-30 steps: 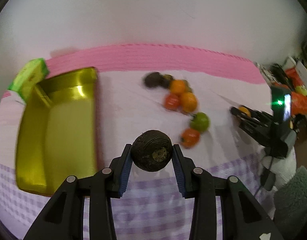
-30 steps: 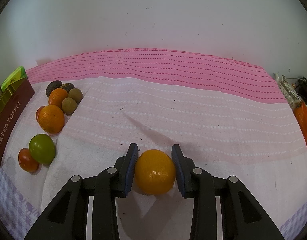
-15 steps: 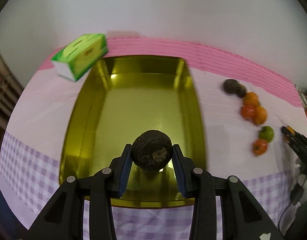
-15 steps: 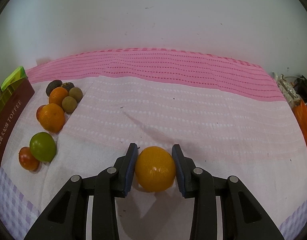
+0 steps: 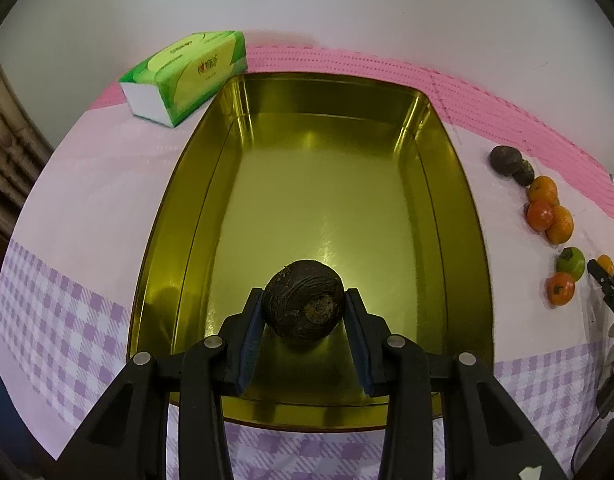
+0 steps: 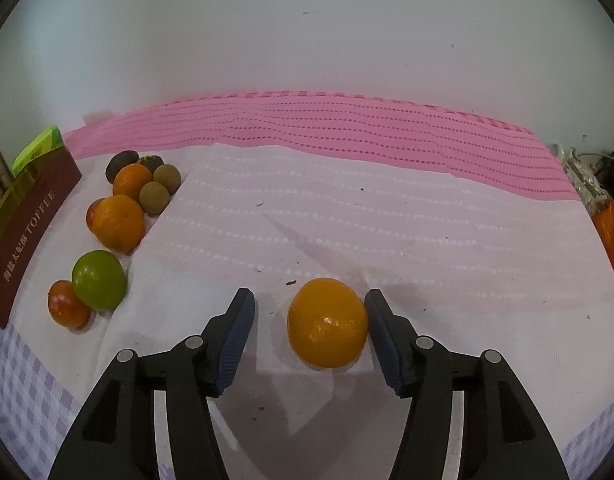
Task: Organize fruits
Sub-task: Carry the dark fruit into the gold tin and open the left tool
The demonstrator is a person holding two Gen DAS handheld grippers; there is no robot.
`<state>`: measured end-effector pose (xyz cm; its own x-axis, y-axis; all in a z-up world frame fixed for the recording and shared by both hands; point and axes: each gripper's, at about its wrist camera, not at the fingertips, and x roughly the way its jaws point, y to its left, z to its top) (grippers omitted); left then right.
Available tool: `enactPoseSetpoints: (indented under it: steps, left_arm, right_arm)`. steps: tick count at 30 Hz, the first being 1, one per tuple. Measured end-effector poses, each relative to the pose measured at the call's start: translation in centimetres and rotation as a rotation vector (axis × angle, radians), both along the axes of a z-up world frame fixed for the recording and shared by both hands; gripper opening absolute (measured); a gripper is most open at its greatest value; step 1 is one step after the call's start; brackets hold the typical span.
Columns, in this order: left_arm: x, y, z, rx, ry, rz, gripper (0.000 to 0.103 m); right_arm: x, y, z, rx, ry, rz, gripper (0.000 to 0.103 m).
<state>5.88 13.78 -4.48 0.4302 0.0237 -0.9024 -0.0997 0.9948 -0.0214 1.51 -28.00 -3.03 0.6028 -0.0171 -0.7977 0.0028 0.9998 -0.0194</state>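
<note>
Between the blue pads of the left gripper (image 5: pixel 305 312) sits a dark brown, rough-skinned round fruit (image 5: pixel 304 306), pinched on both sides and held above the near end of a gold tin tray (image 5: pixel 187 216), whose shiny floor stretches ahead of the fingertips and holds nothing else. Ahead and to the left of that gripper, touching the tray's far left corner, lies a green tissue box (image 5: pixel 187 76). Off to its right, past the tray's right wall, a loose group of fruit (image 5: pixel 547 216) lies on the pink and white cloth (image 5: pixel 87 184): two dark pieces farthest out, then orange ones, a green one and a small red-orange one nearest. On the other side, the right gripper (image 6: pixel 309 316) has its jaws spread, having just been opening, and an orange (image 6: pixel 327 322) rests on the cloth between them. The orange lies close against the right pad, though whether it touches is hard to say, and a clear gap separates it from the left pad (image 6: pixel 237 338). Ahead and well to the left of the right gripper is the same fruit cluster (image 6: pixel 123 220), with two small brownish round fruits at its far edge, and beyond it, at the left edge of the view, stands the dark red outer wall of the tin (image 6: pixel 25 232), printed with the word TOFFEE.
</note>
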Motion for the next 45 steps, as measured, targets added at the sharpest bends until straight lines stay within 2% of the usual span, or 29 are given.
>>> enactPoseSetpoints:
  steps: [5,9,12,28,35,45]
  left_arm:
    - [-0.1,0.2,-0.5,-0.003,0.009,0.003,0.036]
    - [-0.1,0.2,-0.9,-0.004,0.018,-0.004,0.036]
    - [0.1,0.1,-1.2,-0.01,0.023,-0.004,0.036]
    - [0.1,-0.1,-1.5,0.007,0.023,-0.019,0.038]
    - [-0.1,0.1,-1.0,0.031,0.017,-0.034,0.056]
    - [-1.3,0.6,1.0,0.04,-0.06,-0.071,0.077]
  right_arm:
    - [-0.6,-0.2,0.1,-0.007,-0.006,-0.035,0.055]
    - [-0.9,-0.3,0.2,-0.011,-0.011,-0.056,0.041]
    - [-0.8,-0.2,0.3,-0.016,-0.009,-0.063,0.036]
    - [-1.1,0.5,0.4,-0.052,0.01,-0.052,0.034]
    - [-1.3,0.6,0.5,-0.066,0.026,-0.05,0.034]
    - [-2.2,1.7,2.0,-0.05,0.01,-0.027,0.034]
